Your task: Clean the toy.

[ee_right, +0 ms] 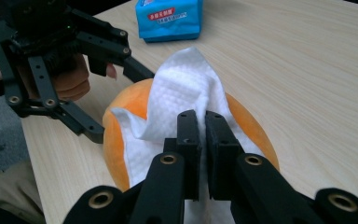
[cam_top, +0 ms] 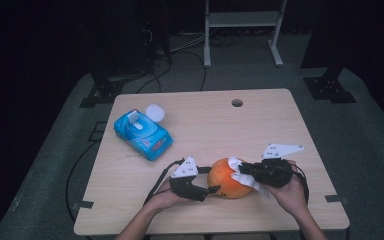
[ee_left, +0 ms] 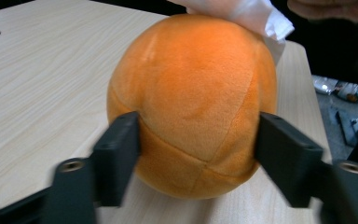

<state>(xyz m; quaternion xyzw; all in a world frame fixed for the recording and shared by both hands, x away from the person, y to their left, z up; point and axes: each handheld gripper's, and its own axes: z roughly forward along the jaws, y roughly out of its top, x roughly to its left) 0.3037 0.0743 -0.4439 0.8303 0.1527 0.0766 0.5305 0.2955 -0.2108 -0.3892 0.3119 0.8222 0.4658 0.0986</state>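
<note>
Two tools at work on the near half of the counter (cam_top: 260, 107). Left hand-held gripper (cam_top: 211, 189): jaws spread around the orange plush ball (cam_top: 229, 178), pads at its sides. Right hand-held gripper (cam_top: 244, 169): clamped on a white wipe (cam_top: 241, 176) draped over the ball's right top. Step judged: wiping. Next: steady the ball, drag the wipe across.

Fuzzy, matt orange plush ball (ee_left: 191, 102) with stitched seams; white wipe (ee_right: 182, 88), soft, embossed. Pale wood-grain table (cam_top: 260, 125), smooth, matt. Glossy blue plastic wipe pack (cam_top: 142, 132). Matt black plastic gripper jaws.
</note>
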